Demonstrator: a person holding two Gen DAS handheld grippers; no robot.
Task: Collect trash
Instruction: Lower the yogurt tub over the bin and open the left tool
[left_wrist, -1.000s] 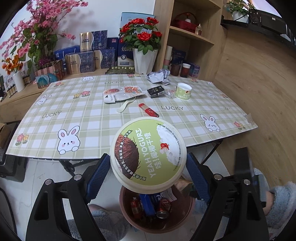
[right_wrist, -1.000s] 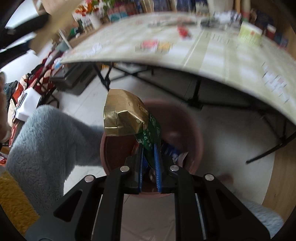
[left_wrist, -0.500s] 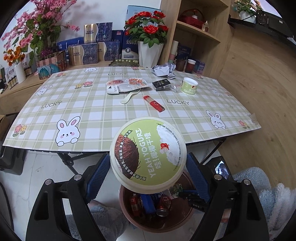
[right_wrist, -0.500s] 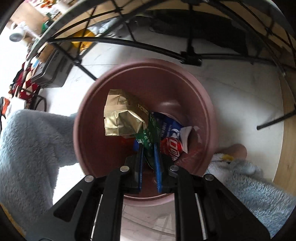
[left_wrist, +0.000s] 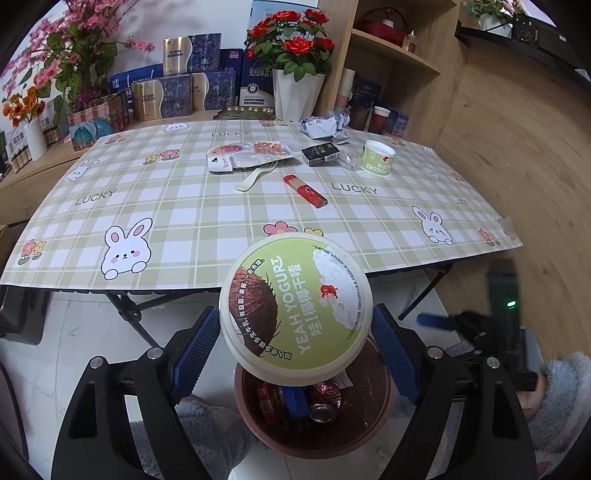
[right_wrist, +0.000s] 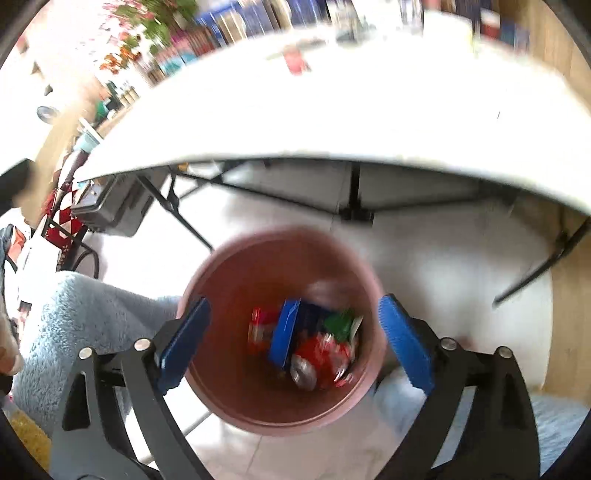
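My left gripper (left_wrist: 295, 317) is shut on a round green-and-white yogurt tub (left_wrist: 295, 299), gripped at its sides by the blue pads (left_wrist: 197, 339), printed top facing the camera. It hangs just above the brown trash bin (left_wrist: 380, 391) on the floor in front of the table. My right gripper (right_wrist: 293, 306) is over the same bin (right_wrist: 236, 288). Its jaws are opening wide and nothing is between them. Inside the bin lie a crushed red can (right_wrist: 317, 354), a blue box (right_wrist: 284, 332) and a green wrapper (right_wrist: 340, 321).
On the checked tablecloth (left_wrist: 184, 214) lie a red lighter (left_wrist: 304, 190), a white spoon (left_wrist: 255, 177), a plastic packet (left_wrist: 251, 157), a black box (left_wrist: 319, 154), a yogurt cup (left_wrist: 376, 158) and crumpled paper (left_wrist: 323, 125). Vases, boxes and a shelf stand behind. Fluffy sleeves flank the bin.
The right gripper has let go of the gold-and-green wrapper into the bin, opened wide and pulled back up. The left gripper still holds the tub, a little lower.
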